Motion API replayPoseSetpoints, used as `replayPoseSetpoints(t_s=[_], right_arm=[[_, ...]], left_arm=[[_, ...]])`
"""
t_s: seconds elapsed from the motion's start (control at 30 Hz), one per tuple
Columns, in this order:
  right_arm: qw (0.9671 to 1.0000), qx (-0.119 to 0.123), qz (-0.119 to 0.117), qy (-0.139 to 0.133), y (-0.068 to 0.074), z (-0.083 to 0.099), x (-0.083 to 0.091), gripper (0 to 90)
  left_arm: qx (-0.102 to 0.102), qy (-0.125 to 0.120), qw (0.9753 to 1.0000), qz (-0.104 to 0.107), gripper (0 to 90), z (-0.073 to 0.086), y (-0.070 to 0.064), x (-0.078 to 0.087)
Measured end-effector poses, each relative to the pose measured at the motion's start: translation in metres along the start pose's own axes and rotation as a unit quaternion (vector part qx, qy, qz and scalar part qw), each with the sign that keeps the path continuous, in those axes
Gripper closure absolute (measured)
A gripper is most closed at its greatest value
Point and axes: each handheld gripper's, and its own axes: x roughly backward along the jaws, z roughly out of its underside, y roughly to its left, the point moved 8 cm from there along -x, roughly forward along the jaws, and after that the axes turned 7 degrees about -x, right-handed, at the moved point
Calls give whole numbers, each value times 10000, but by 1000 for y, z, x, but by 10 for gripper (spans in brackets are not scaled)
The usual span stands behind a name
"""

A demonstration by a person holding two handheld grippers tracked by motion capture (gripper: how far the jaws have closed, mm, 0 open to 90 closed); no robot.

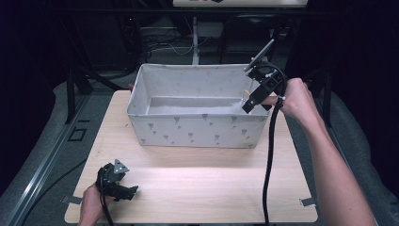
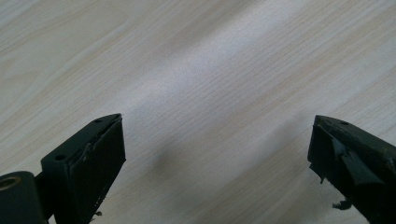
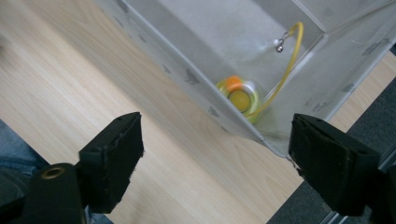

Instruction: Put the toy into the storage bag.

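Note:
A pale grey fabric bin [image 1: 197, 129] with small printed marks stands on the far half of the wooden table [image 1: 197, 179]. In the right gripper view, a round yellow and orange toy [image 3: 240, 98] lies in a bottom corner of the bin [image 3: 187, 74], and a thin yellow cord [image 3: 292, 60] with a small metal end rises from it. My right gripper [image 1: 251, 96] hangs over the bin's right end, tilted down, its jaws wide open [image 3: 215, 130] and holding nothing. My left gripper [image 1: 129, 192] rests low at the table's front left corner, open [image 2: 215, 154] above bare wood.
The bin's walls stand tall around the toy. Dark floor, a metal rail and cables surround the table. A second table's leg rises behind the bin. Two tape tabs [image 1: 308, 201] mark the table's front corners. A blue sleeve or trouser leg [image 3: 16, 149] shows beyond the table edge.

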Motion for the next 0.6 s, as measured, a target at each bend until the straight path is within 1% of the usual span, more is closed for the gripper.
replayPoseSetpoints(t_s=[0.1,0.17,0.23,0.27,0.33,0.37,0.4,0.53,0.6], right_arm=[[9999,124,-45,-68,9,5,2,145],[9996,189,-122,-139,17,8,3,137],[9994,269,-136,-152,22,12,2,118],[9992,297,-210,-172,27,15,0,106],[9990,383,-189,-138,30,19,-2,92],[9988,415,-222,-117,32,21,-4,71],[9988,432,-205,-115,35,24,-7,52],[9984,513,-244,-45,42,34,-18,1],[9981,552,-280,-12,46,39,-26,0]], left_arm=[[-11,26,10000,26,42,0,-1,0],[-24,33,10000,27,42,0,-1,-1],[-18,26,10000,32,43,0,-1,0],[-20,27,10000,22,42,0,-1,0],[-17,26,10000,27,42,0,-1,0],[-19,27,10000,23,42,0,-1,0],[-18,29,10000,35,42,0,-1,0],[-50,38,10000,29,43,0,-1,-1],[-46,27,10000,17,43,0,-2,-1]])
